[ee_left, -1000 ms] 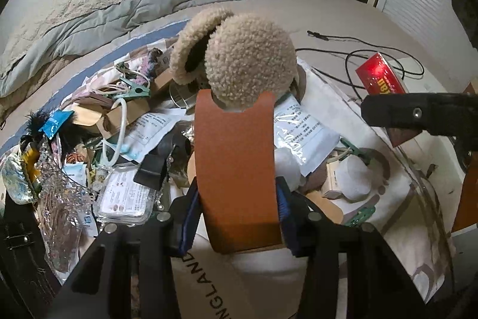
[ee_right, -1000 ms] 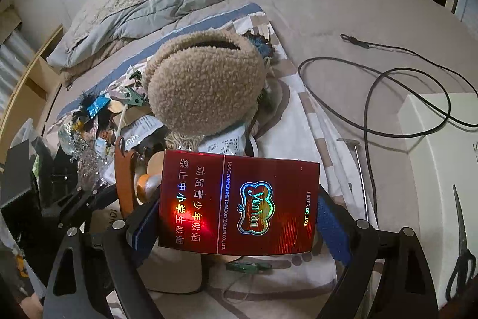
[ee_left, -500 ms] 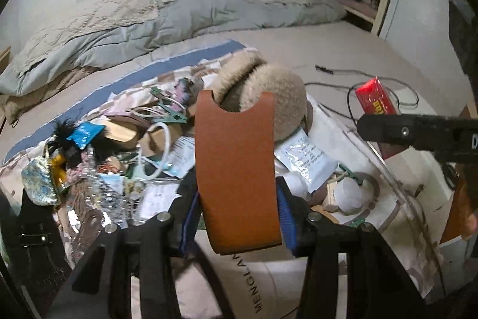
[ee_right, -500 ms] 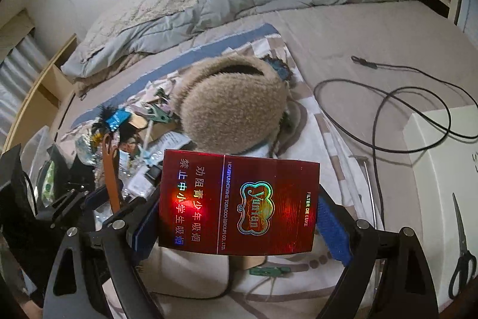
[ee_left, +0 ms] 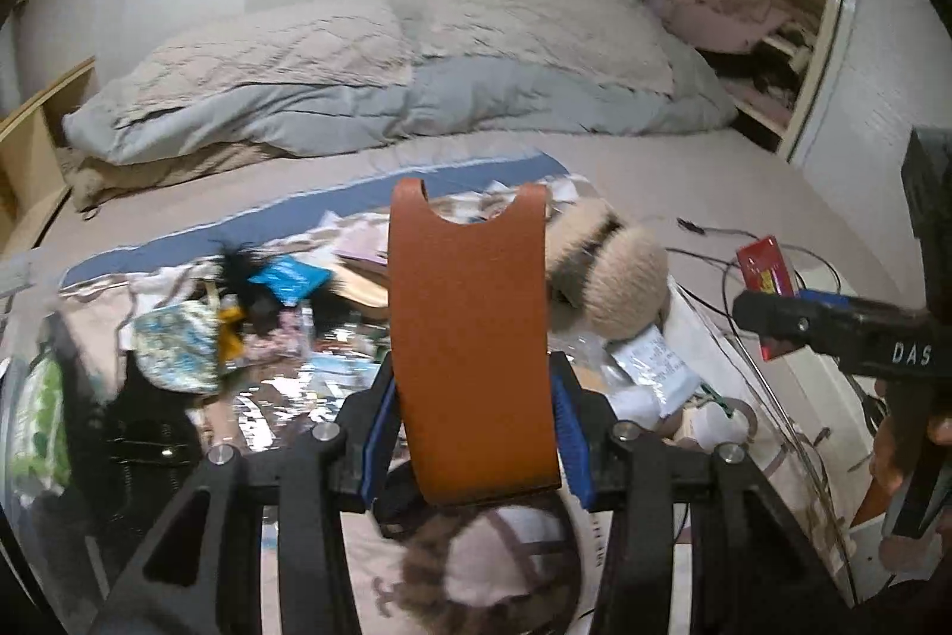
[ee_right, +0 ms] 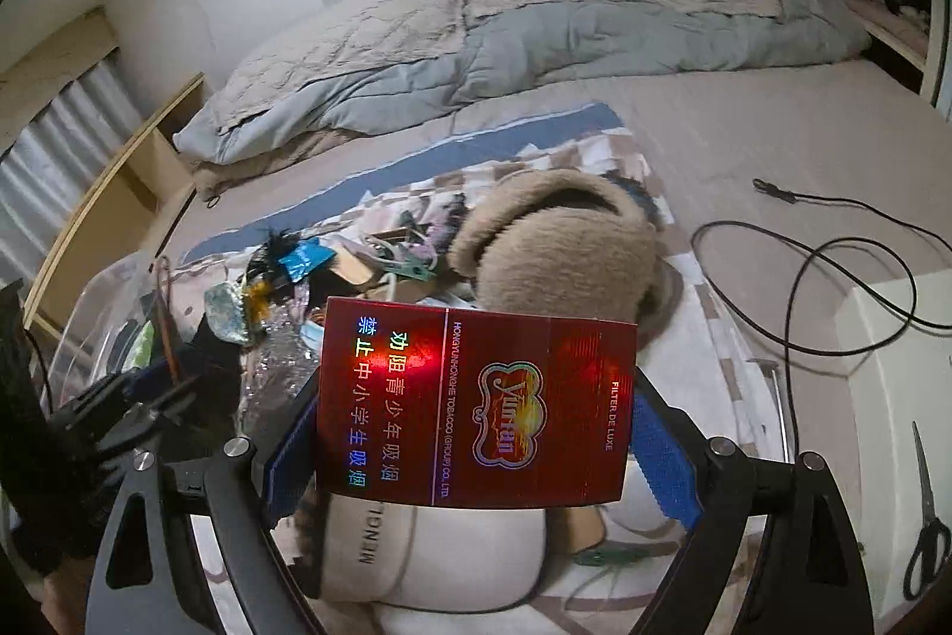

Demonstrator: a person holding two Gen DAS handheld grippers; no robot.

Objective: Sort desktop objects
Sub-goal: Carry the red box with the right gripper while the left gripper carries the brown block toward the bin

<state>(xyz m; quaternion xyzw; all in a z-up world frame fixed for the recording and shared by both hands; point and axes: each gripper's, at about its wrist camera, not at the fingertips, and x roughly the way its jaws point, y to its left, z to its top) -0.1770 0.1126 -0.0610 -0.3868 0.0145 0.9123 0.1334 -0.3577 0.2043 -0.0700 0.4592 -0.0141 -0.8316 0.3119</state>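
Cigarette pack, red with gold lettering, is clamped sideways between the blue pads of the right gripper, held above the cluttered patterned cloth spread over the bed. The left gripper has its jaws clenched on an orange leather sleeve with a notch in its top edge, standing upright above the same cloth. Beyond both held things, on the cloth, lies a fluffy beige earmuff, with small packets and trinkets scattered to the left of it. To the right of the earmuff, a black cable loops across the bare sheet, and scissors lie further right.
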